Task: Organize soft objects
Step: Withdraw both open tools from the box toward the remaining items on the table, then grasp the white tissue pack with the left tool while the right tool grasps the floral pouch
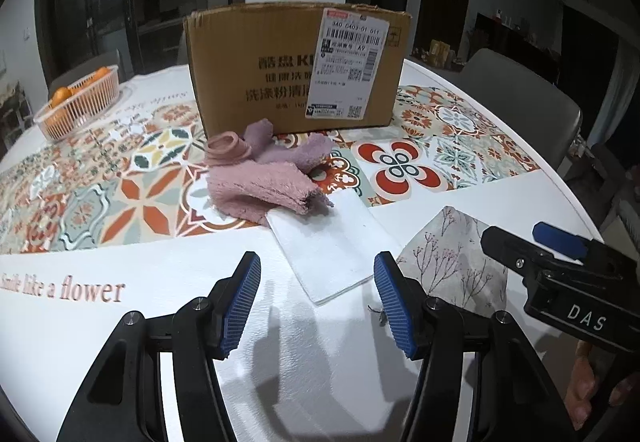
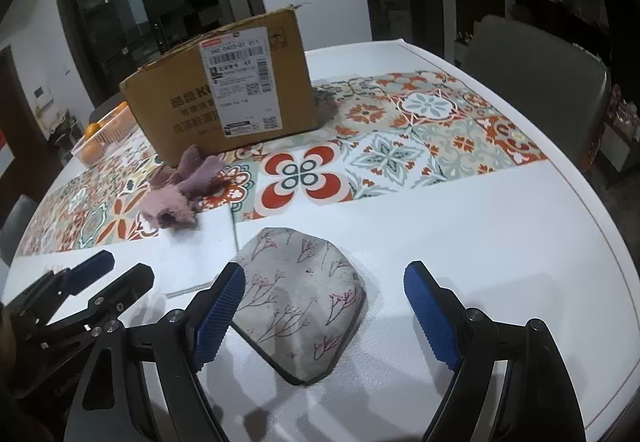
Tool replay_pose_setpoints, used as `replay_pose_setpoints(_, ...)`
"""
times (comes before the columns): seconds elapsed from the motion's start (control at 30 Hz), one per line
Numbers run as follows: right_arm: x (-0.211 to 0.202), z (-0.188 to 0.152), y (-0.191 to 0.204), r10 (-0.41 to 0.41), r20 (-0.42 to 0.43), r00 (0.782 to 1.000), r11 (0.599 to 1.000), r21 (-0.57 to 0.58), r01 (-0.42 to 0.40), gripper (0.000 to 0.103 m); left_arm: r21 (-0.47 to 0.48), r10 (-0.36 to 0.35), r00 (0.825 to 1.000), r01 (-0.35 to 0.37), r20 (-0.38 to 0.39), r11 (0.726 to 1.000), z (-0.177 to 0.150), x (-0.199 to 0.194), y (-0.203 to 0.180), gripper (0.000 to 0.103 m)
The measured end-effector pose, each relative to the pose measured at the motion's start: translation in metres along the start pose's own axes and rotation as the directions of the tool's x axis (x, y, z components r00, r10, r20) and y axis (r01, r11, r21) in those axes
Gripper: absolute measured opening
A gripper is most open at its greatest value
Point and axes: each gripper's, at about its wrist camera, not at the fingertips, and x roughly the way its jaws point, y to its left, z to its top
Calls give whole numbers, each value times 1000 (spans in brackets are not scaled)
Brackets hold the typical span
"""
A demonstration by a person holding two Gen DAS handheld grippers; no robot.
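Left gripper [image 1: 316, 302] and right gripper [image 2: 324, 318] both hover near the table's [image 2: 500, 242] front edge, jaws apart and holding nothing; the right one's body reads "DAS", the tablecloth "Smile like a flower". Between the right fingers lies a flat floral pad [image 2: 300, 298], beside a white folded cloth [image 1: 332, 242]. Farther in, crumpled pink socks [image 1: 264, 177] touch the cloth; behind stands a cardboard box [image 1: 296, 69], label "340 0403-01 011".

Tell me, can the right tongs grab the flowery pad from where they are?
Probably yes. The right tongs are open, and the flowery pad lies flat on the white table right between and ahead of them. Nothing sits on top of it; the white cloth lies just beside it.
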Motion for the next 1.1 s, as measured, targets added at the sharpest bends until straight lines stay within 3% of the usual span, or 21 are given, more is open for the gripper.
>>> replay_pose_setpoints(0.33, 21, -2, -3, -4, -37, 999, 1000, 17, 4, 82, -23, -3, 999, 2, -44, 1000, 3, 26, 3, 58)
replay_pose_setpoints(0.67, 34, -4, -6, 22, -78, 997, 999, 33, -20, 64, -46, -20, 997, 17, -81, 999, 5, 45, 2, 56)
replay_pose_setpoints(0.8, 35, -4, -4, 20, -84, 996, 1000, 19, -18, 54, -47, -22, 996, 17, -91, 999, 4, 50, 1, 40)
replay_pose_setpoints(0.87, 35, -3, -3, 25, -92, 995, 1000, 14, -24, 39, -38, -23, 996, 20, -88, 999, 3, 49, 0, 31)
replay_pose_setpoints(0.93, 35, -3, -4, 19, -94, 995, 1000, 13, -18, 31, -32, -27, 996, 24, -87, 999, 3, 49, -2, 18)
replay_pose_setpoints(1.1, 30, -1, -9, 40, -93, 995, 999, 37, -37, 21, -23, -50, 995, 48, -81, 999, 4, 44, -6, 9)
